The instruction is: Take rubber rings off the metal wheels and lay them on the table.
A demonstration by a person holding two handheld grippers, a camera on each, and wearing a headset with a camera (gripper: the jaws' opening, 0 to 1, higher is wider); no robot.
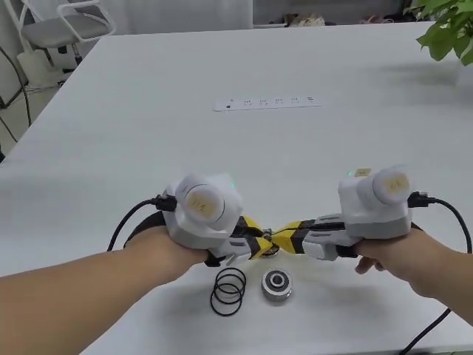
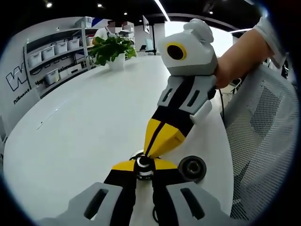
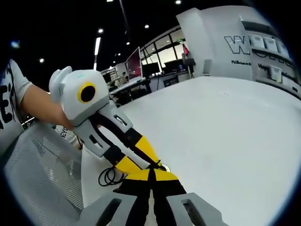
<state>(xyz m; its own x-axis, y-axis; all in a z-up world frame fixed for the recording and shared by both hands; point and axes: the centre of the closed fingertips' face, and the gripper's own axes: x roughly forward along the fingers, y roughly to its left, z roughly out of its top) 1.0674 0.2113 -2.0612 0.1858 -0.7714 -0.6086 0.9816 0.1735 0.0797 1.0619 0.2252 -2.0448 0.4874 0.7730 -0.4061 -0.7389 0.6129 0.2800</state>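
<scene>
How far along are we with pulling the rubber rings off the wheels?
Done: a few black rings lie on the table beside a loose wheel. In hand: the left gripper holds another wheel, with the right gripper shut against it. Left: stripping it. Whether the loose wheel is bare is unclear.

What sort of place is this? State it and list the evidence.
Probably an open-plan office or lab workspace: a large white table, wall shelving with white storage bins, a green potted plant, and desks with computer monitors behind.
</scene>
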